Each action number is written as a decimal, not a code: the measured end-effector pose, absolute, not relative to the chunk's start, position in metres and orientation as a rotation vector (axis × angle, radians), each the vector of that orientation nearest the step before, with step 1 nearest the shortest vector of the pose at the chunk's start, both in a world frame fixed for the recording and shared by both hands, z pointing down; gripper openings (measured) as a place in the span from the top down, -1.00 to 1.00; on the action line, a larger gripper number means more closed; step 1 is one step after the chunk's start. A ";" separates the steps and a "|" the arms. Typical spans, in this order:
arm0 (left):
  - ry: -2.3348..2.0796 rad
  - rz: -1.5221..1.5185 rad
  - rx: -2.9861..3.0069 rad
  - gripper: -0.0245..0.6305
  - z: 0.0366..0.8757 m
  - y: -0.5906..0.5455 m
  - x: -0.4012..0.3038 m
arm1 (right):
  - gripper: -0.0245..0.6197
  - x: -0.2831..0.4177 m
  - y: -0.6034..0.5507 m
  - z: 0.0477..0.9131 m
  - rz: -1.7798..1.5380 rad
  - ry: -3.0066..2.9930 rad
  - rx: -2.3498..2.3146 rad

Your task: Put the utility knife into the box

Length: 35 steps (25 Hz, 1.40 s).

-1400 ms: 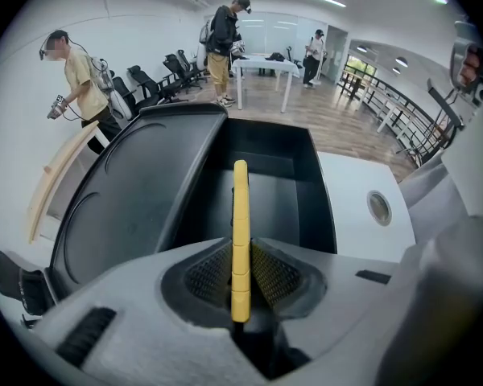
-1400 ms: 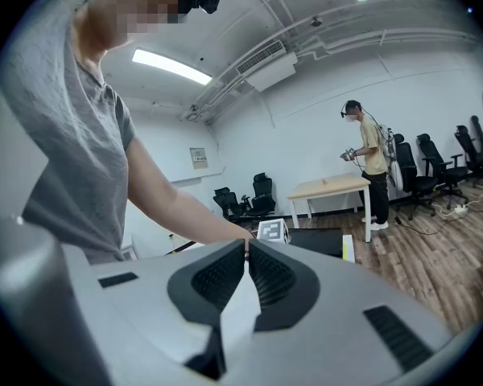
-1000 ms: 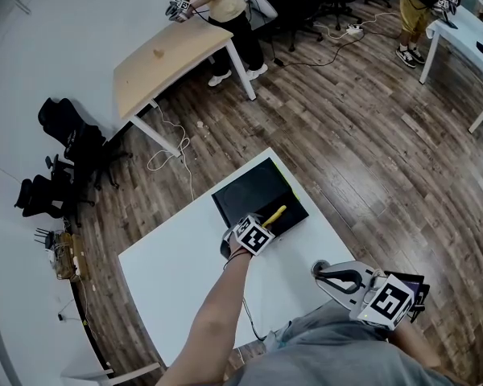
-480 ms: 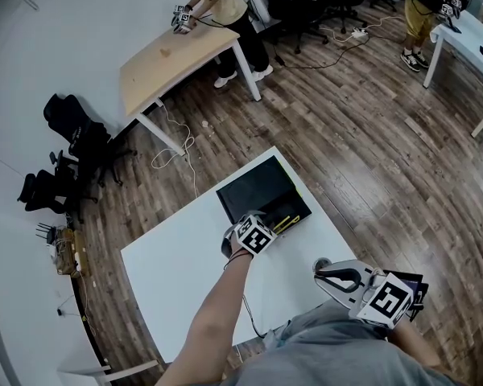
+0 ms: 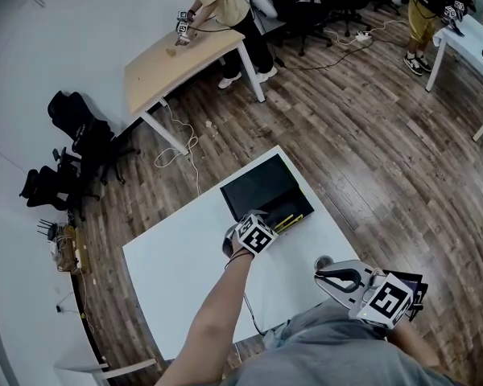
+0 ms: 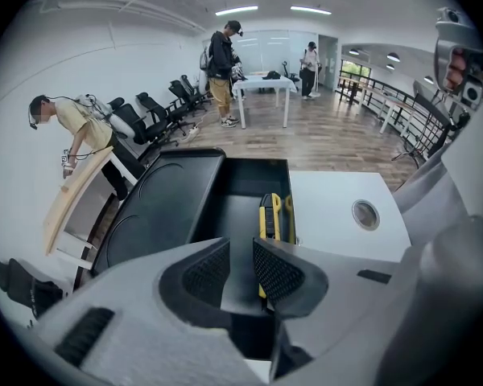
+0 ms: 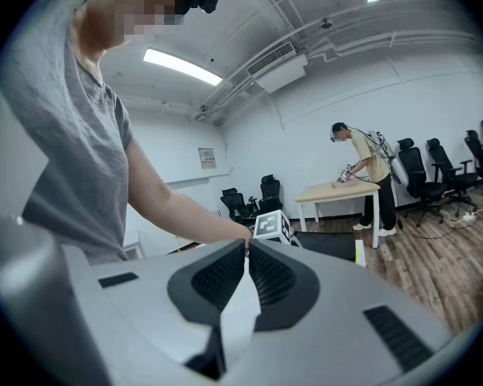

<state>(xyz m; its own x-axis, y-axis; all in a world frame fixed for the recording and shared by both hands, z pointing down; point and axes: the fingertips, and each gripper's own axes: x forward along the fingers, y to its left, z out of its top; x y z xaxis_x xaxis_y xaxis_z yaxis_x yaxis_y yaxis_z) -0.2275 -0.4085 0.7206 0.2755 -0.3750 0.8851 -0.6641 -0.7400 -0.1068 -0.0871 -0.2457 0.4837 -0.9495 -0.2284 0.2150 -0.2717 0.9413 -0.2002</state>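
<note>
The yellow and black utility knife (image 6: 267,211) lies flat inside the black box (image 6: 249,174), along its right wall. In the head view the knife (image 5: 285,221) shows at the near right corner of the box (image 5: 262,185), whose lid lies open on the far side. My left gripper (image 6: 241,248) hovers just above the box's near end, open, with nothing between its pads. Its marker cube covers its jaws in the head view, where the left gripper (image 5: 258,227) sits at the box's near edge. My right gripper (image 7: 248,248) is shut and empty, held off the table's near right corner (image 5: 326,272).
The box stands at the far right corner of a white table (image 5: 185,272), which has a round cable hole (image 6: 365,214) near the right edge. Wood floor surrounds it. A person works at a wooden table (image 5: 185,55) farther off; office chairs (image 5: 72,143) stand left.
The knife, held up in my left gripper a second ago, has gone down into the box and been let go. The right gripper has stayed where it was.
</note>
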 end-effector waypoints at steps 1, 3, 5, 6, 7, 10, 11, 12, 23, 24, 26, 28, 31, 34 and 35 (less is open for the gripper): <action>-0.960 1.445 2.265 0.67 0.720 -0.408 -0.228 | 0.82 -0.088 -0.245 0.483 0.341 -2.905 0.374; -0.971 1.429 2.266 0.67 0.717 -0.407 -0.228 | 0.82 -0.089 -0.242 0.480 0.346 -2.898 0.363; -0.978 1.421 2.266 0.67 0.715 -0.405 -0.229 | 0.82 -0.090 -0.241 0.480 0.334 -2.908 0.367; -0.981 1.420 2.265 0.67 0.714 -0.404 -0.230 | 0.82 -0.090 -0.241 0.480 0.329 -2.913 0.368; -0.986 1.418 2.264 0.67 0.713 -0.403 -0.231 | 0.82 -0.091 -0.240 0.480 0.327 -2.915 0.367; -1.006 1.405 2.266 0.67 0.711 -0.402 -0.234 | 0.82 -0.092 -0.237 0.480 0.328 -2.912 0.360; -1.013 1.399 2.268 0.67 0.709 -0.401 -0.235 | 0.82 -0.093 -0.237 0.480 0.326 -2.912 0.357; -1.019 1.394 2.271 0.69 0.708 -0.401 -0.235 | 0.82 -0.093 -0.236 0.480 0.323 -2.914 0.356; -1.028 1.349 2.289 0.87 0.704 -0.391 -0.236 | 0.82 -0.097 -0.230 0.479 0.308 -2.914 0.347; -1.030 1.345 2.289 0.87 0.703 -0.390 -0.236 | 0.82 -0.097 -0.229 0.479 0.307 -2.917 0.340; -1.037 1.332 2.291 0.87 0.700 -0.390 -0.236 | 0.82 -0.097 -0.229 0.479 0.305 -2.917 0.337; -1.046 1.313 2.296 0.87 0.696 -0.390 -0.235 | 0.82 -0.098 -0.229 0.476 0.301 -2.914 0.340; -1.061 1.284 2.308 0.87 0.691 -0.390 -0.233 | 0.82 -0.099 -0.229 0.475 0.299 -2.910 0.339; -1.076 1.252 2.319 0.87 0.686 -0.387 -0.231 | 0.82 -0.100 -0.226 0.476 0.304 -2.915 0.317; -1.082 1.238 2.324 0.87 0.684 -0.386 -0.230 | 0.82 -0.101 -0.226 0.475 0.306 -2.912 0.314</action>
<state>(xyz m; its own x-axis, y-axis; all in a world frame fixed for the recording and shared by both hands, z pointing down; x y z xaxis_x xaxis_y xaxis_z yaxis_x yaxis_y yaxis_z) -0.2299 -0.3864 0.6835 0.3473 -0.4806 0.8052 -0.7334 -0.6743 -0.0862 -0.1007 -0.2257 0.4753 -0.9583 -0.1884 0.2148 -0.2289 0.9562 -0.1825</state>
